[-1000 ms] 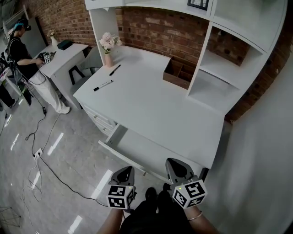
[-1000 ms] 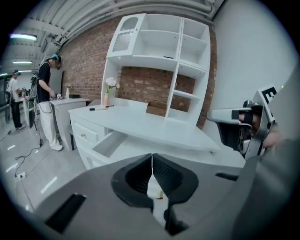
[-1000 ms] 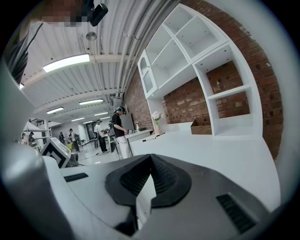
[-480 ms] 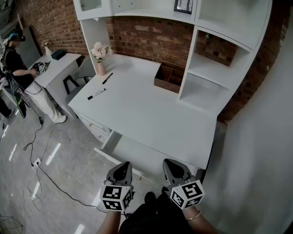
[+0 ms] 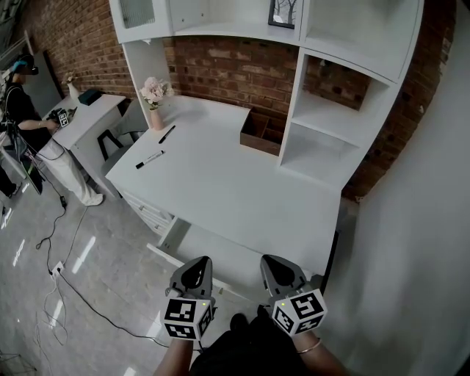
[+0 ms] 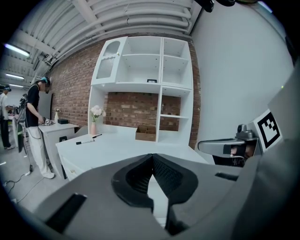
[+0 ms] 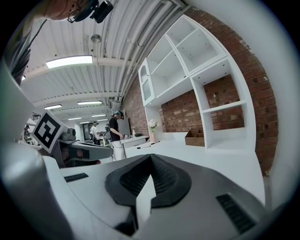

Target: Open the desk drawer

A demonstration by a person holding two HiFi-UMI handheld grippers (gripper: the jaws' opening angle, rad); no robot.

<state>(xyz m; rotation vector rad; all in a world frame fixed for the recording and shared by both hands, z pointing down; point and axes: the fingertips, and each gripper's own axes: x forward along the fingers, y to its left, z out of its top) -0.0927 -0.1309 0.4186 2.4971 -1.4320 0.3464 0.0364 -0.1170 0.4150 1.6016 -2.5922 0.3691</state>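
desk drawer (image 5: pixel 224 255) | white | pulled open, seemingly fully | level

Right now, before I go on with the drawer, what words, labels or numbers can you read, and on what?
No readable text anywhere.
The left gripper cube and right gripper cube: black-and-white square patterns, no letters.
The marker pen on the desk: print, if any, too small to read.
The framed picture on the upper shelf: no words visible.
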